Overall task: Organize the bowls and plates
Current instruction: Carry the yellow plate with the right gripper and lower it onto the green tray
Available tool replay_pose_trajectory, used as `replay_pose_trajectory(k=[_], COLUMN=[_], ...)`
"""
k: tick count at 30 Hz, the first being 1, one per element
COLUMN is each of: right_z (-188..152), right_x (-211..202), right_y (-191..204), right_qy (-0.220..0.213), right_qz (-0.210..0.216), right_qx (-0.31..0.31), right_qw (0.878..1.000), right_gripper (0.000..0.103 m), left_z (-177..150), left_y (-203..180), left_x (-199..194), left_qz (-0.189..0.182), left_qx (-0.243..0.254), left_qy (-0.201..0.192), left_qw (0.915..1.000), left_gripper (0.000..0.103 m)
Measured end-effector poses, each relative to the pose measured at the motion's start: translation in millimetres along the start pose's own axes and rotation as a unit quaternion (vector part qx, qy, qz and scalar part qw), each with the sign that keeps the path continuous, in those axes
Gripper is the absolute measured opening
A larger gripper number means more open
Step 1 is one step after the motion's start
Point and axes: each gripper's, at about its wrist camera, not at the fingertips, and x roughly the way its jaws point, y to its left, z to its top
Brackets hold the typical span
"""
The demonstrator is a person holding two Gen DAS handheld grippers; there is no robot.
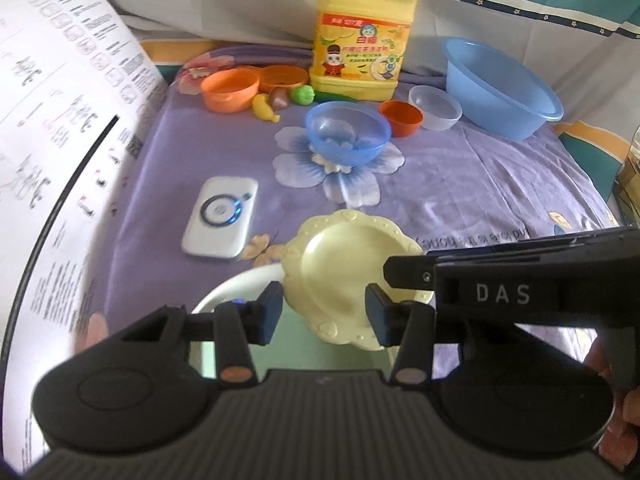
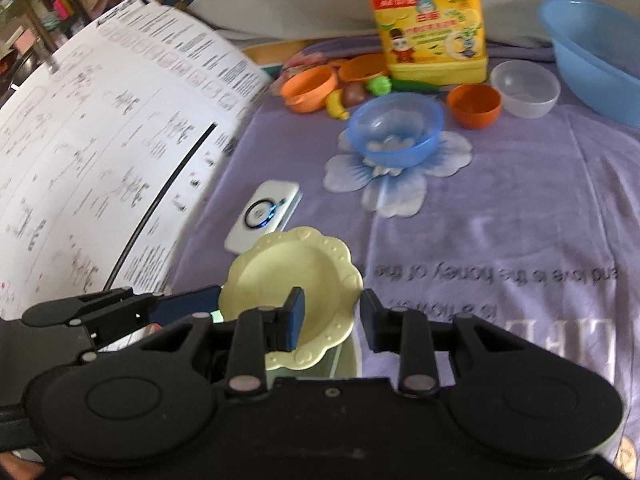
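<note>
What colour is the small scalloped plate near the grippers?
Pale yellow scalloped plate; the right wrist view shows it best.

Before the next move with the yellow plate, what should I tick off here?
1. Yellow plate visible in both views: ok.
2. Left gripper gripping the plate: cannot tell.
3. Right gripper gripping the plate: cannot tell.
4. Grippers apart from each other: not ok, crowded over the plate.
5. Blue bowl empty: cannot tell.
6. Small orange bowl upright: ok.
</note>
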Motion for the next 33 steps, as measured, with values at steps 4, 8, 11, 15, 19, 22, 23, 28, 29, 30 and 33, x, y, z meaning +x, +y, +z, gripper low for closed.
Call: replay_pose_trajectory(k=[4, 8, 11, 15, 19, 22, 23, 28, 29, 30, 33], right_z=[-12, -25, -29, -33, -34, -35, -35, -35, -34, -34, -33], right_x=[6, 12, 17, 22, 29, 34, 35, 41, 42, 43, 46], right_y=[10, 17, 22, 26, 28, 29, 29, 30, 30, 30, 30], right_qy=[0.021, 0.04, 0.049, 0.058, 0.066, 0.072, 0.073, 0.08, 0.081, 0.082, 0.084], right_qz=[0.006, 0.007, 0.006, 0.006, 0.005, 0.005, 0.004, 0.006, 0.007, 0.007, 0.008], right_qx=[-0.006, -0.015, -0.021, -0.025, -0.025, -0.025, -0.026, -0.027, -0.027, -0.027, -0.027], right_qw=[1.0, 0.999, 0.999, 0.998, 0.997, 0.997, 0.997, 0.996, 0.996, 0.996, 0.996], right_gripper=[0.031, 0.031, 0.031, 0.031, 0.031, 0.031, 0.031, 0.031, 0.031, 0.031, 0.032], left_z=[-20, -37, -46, -52, -55, -57, -57, -58, -58, -58, -58], left_y=[10, 18, 23, 29, 33, 35, 36, 40, 41, 41, 43], left_x=[-8, -9, -10, -7, -4, 0, 1, 6, 7, 8, 10], left_qz=[0.0, 0.001, -0.001, -0.002, -0.004, -0.003, -0.002, -0.002, -0.002, -0.002, -0.002], left_qx=[-0.008, -0.013, -0.021, -0.027, -0.029, -0.03, -0.03, -0.034, -0.035, -0.036, -0.037], left_qy=[0.008, 0.019, 0.023, 0.028, 0.032, 0.036, 0.037, 0.043, 0.044, 0.045, 0.046], left_qw=[0.9999, 0.9997, 0.9995, 0.9992, 0.999, 0.9989, 0.9988, 0.9985, 0.9984, 0.9984, 0.9983], left_gripper=[0.044, 0.044, 0.044, 0.044, 0.044, 0.044, 0.044, 0.044, 0.044, 0.044, 0.044])
